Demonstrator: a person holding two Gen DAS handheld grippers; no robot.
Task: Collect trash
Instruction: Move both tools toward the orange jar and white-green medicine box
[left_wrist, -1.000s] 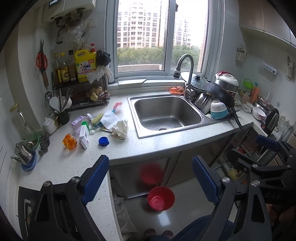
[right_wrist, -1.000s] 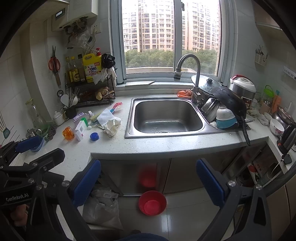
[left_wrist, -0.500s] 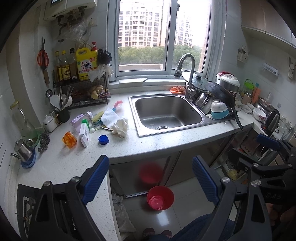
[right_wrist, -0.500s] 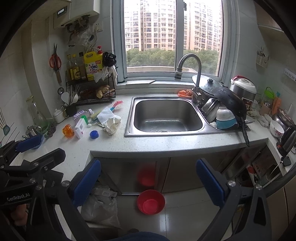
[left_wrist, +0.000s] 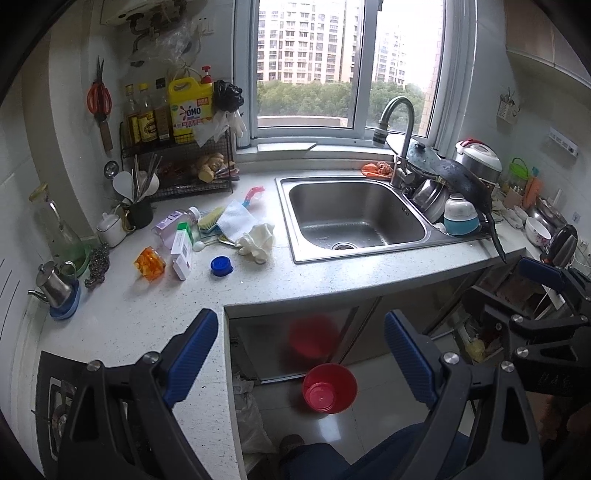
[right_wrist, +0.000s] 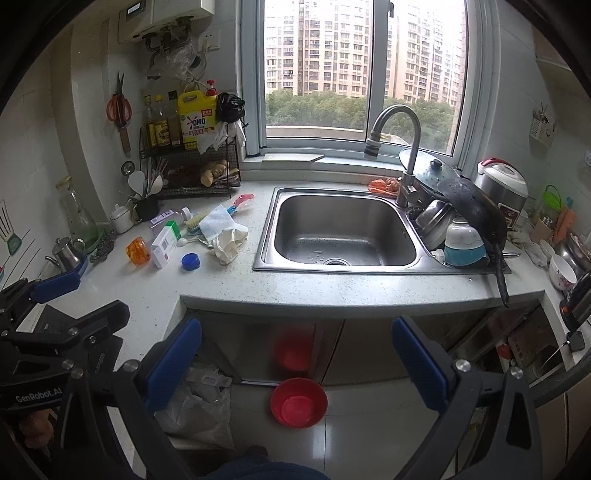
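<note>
Countertop (left_wrist: 332, 288) beyond both finger pairs. Sink (left_wrist: 354, 221) ahead, right of left gripper's line. Red basin (right_wrist: 298, 401) on floor, between right fingers. Trash cluster ahead-left: crumpled tissue (left_wrist: 256, 242), orange wrapper (left_wrist: 149, 263), blue cap (left_wrist: 221, 266). Left gripper (left_wrist: 297, 363) spread wide, empty. Right gripper (right_wrist: 295, 363) spread wide, empty.

The bench (left_wrist: 332, 284) is white with fine dark speckles. On it lie an orange wrapper (left_wrist: 149, 263), a blue cap (left_wrist: 221, 265) and a crumpled cream cloth (left_wrist: 256, 242) — beside a steel-grey sink (left_wrist: 354, 221). On the floor, a red bowl (left_wrist: 329, 387); both tools carry blue pads (left_wrist: 190, 352) — black frames.
</note>
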